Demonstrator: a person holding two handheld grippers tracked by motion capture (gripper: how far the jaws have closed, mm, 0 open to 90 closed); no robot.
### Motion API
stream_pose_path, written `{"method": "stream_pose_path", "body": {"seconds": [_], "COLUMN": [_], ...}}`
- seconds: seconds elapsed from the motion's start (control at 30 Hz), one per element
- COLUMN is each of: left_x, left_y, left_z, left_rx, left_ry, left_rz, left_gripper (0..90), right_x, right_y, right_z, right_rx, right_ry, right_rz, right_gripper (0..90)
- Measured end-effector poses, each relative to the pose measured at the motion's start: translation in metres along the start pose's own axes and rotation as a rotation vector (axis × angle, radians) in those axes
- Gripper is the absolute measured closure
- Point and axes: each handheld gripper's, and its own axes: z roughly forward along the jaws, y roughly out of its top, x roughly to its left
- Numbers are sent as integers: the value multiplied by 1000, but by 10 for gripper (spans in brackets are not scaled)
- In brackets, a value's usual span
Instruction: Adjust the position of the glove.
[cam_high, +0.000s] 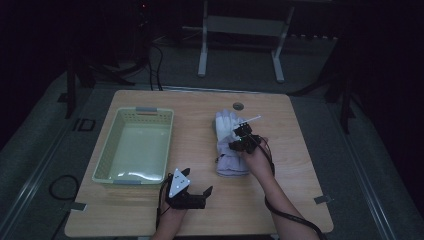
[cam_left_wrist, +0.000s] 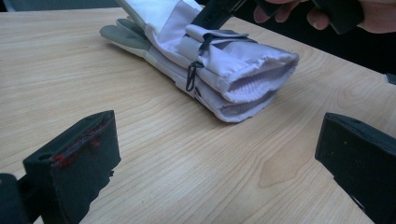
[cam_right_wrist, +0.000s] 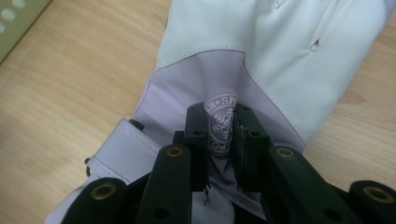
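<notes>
A wooden table (cam_high: 200, 210) stands in a dim room, with a metal frame (cam_high: 240, 37) on the floor beyond its far edge. On the left half of the table sits a pale green basket (cam_high: 132, 147) with perforated walls; its long side runs from near to far.

Right of the basket, about mid-table, lie the gloves (cam_high: 227, 145), white and pale lilac, stacked one on the other with fingers pointing far and cuffs near. In the left gripper view the gloves (cam_left_wrist: 205, 60) show their open, gathered cuffs toward the camera, with a small black cord loop (cam_left_wrist: 190, 77) hanging at the side.

The person's right hand (cam_high: 255, 157) reaches in from the near right and holds the right gripper (cam_high: 243, 136) down on the top glove. In the right gripper view this gripper (cam_right_wrist: 223, 128) is clamped on a pinched-up fold of the lilac fabric of the glove (cam_right_wrist: 261, 56), and a round snowflake logo (cam_right_wrist: 222, 126) sits between the jaws.

The left gripper (cam_high: 192, 192) hovers low near the table's near edge, just near of the basket's right corner and well apart from the gloves. Its jaws stand spread wide, holding nothing, with bare wood between them in its own view. A small round disc (cam_high: 238, 106) lies on the table by the far edge, beyond the glove fingers.
</notes>
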Motion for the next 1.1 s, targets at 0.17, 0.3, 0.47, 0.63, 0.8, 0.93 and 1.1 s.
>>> {"method": "stream_pose_path", "body": {"seconds": [0.17,0.3,0.47,0.63,0.8,0.93,1.1], "left_x": [0,0,1,1,2,2,3], "left_y": [0,0,0,0,0,0,0], "left_z": [0,0,0,0,0,0,-1], "left_rx": [-1,0,0,0,-1,-1,-7], "left_ry": [0,1,-1,3,4,5,-4], "left_rz": [-2,-5,-14,-13,-22,-24,-28], "left_gripper": [0,0,0,0,0,0,0], "right_x": [0,-2,-4,-11,-20,-24,-25], "right_y": [-7,-7,-8,-10,-15,-19,-25], "right_z": [-5,-8,-15,-25,-30,-34,-39], "right_rx": [16,1,-52,-93,-121,-180,-214], "right_ry": [40,49,70,101,175,188,145], "right_rz": [-37,-46,-74,-90,-98,-136,-242], "right_gripper": [766,689,509,262,150,149,144]}}
